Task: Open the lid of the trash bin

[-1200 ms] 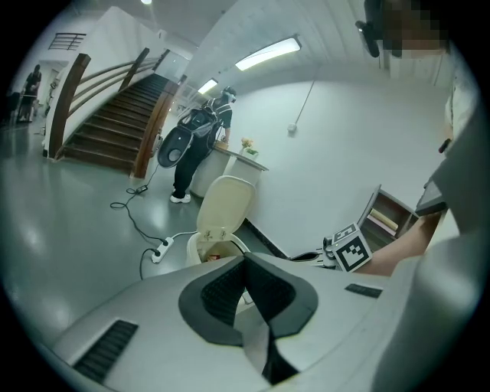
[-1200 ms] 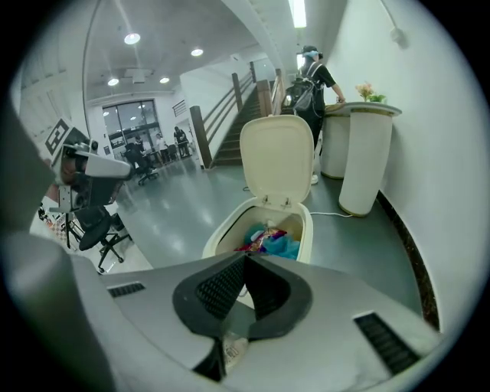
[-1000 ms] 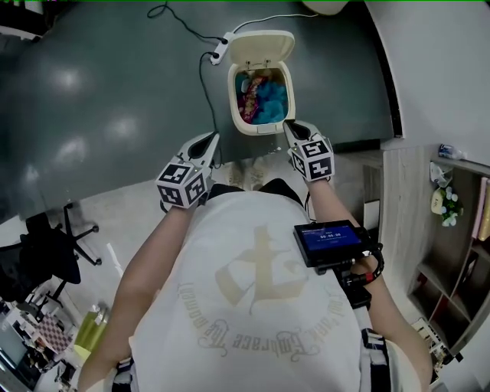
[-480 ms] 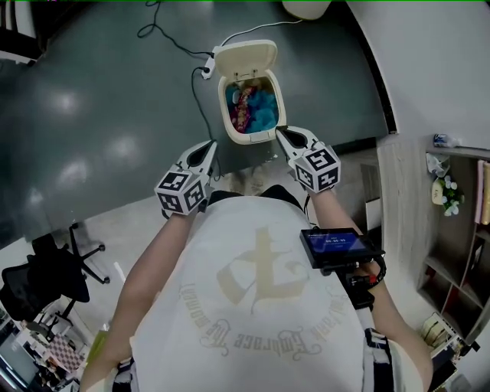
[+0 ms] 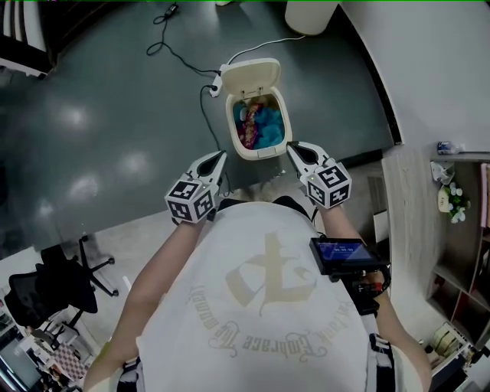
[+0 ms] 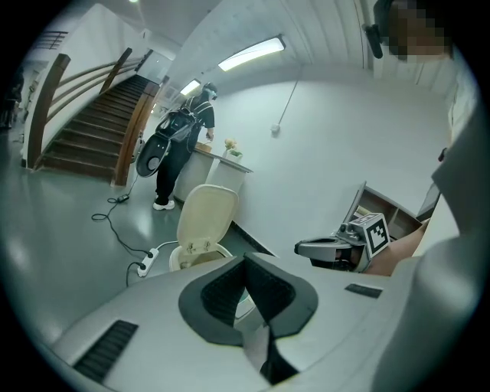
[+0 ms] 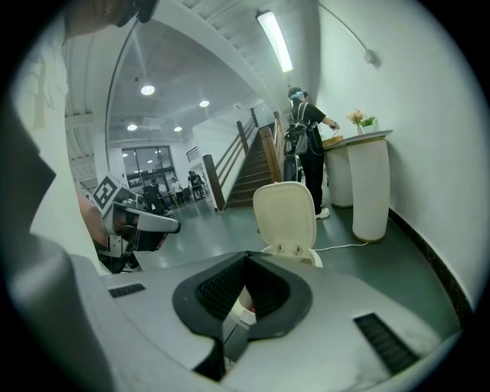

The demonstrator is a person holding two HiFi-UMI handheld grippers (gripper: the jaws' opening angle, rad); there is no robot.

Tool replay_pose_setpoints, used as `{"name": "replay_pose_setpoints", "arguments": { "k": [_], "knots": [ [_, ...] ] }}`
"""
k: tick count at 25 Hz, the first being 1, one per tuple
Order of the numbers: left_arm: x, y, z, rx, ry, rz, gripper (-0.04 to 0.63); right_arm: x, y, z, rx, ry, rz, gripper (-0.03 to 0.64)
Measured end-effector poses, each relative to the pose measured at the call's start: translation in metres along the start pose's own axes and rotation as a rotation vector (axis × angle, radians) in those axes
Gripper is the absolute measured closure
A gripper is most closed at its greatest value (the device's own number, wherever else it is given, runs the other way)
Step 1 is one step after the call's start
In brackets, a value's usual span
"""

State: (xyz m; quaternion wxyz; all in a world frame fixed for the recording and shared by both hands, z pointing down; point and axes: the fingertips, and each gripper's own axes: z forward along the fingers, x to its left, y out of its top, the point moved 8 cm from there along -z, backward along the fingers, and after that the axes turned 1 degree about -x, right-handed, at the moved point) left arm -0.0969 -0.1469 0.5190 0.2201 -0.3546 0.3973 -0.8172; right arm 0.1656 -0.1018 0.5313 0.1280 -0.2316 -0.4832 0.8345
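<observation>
A cream trash bin (image 5: 262,150) stands on the dark floor with its lid (image 5: 249,77) raised upright. Inside lie blue and pink items (image 5: 260,126). My left gripper (image 5: 220,155) hovers just left of the bin's front rim and is shut on nothing. At the front right corner my right gripper (image 5: 292,147) is also shut and empty. In the left gripper view the gripper (image 6: 245,264) points at the raised lid (image 6: 205,217). In the right gripper view the gripper (image 7: 245,260) faces the lid (image 7: 285,213) too.
A power strip (image 5: 217,75) with a black cable lies on the floor left of the lid. A white pedestal (image 5: 309,15) stands behind the bin. A person (image 6: 178,149) stands at a counter by the stairs. Shelves (image 5: 459,214) are at right, an office chair (image 5: 50,287) at left.
The lid stays raised throughout. Both grippers keep their places in front of the bin. The view has shifted a little as the person moved.
</observation>
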Motion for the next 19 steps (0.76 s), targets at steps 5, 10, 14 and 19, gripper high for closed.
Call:
{"name": "replay_pose_setpoints", "arguments": {
  "k": [5,10,14,19],
  "knots": [
    [-0.007,0.000,0.004,0.008,-0.021,0.015,0.583,-0.001,0.000,-0.006,-0.007,-0.012,-0.010,0.612],
    [-0.012,0.003,0.011,0.008,-0.038,0.030,0.583,-0.003,0.001,-0.011,-0.020,-0.016,-0.010,0.612],
    [-0.016,0.006,0.014,0.012,-0.048,0.040,0.583,-0.003,0.001,-0.014,-0.025,-0.017,-0.008,0.612],
    [-0.021,0.007,0.018,0.015,-0.049,0.045,0.583,-0.006,0.000,-0.018,-0.028,-0.011,-0.007,0.612]
  ]
}}
